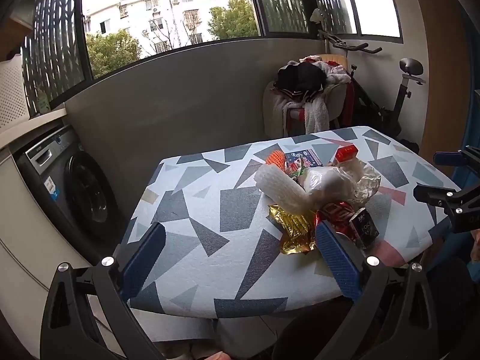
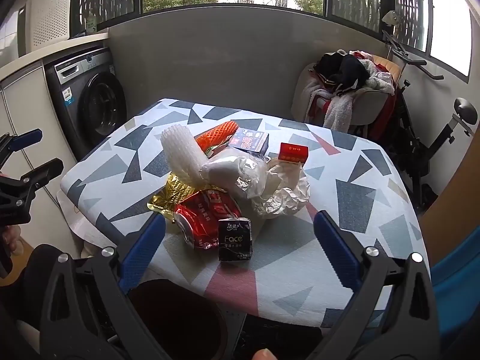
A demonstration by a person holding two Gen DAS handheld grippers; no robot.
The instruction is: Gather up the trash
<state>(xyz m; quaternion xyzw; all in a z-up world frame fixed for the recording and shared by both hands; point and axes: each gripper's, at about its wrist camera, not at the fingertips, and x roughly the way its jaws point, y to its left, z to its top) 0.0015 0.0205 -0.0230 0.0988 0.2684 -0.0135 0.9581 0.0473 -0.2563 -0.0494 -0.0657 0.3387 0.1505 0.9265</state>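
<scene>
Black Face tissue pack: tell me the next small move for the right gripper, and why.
Probably ease the right gripper forward and down around the black Face tissue pack. Its jaws are open and empty, and the pack stands nearest, at the pile's front edge beside the crushed red can.

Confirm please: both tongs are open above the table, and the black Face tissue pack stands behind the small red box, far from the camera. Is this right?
One detail is wrong. In the right wrist view the black Face tissue pack stands at the near edge of the pile, beside the crushed red can; the small red box is farther back. Both the left tongs and right tongs are indeed open.
</scene>
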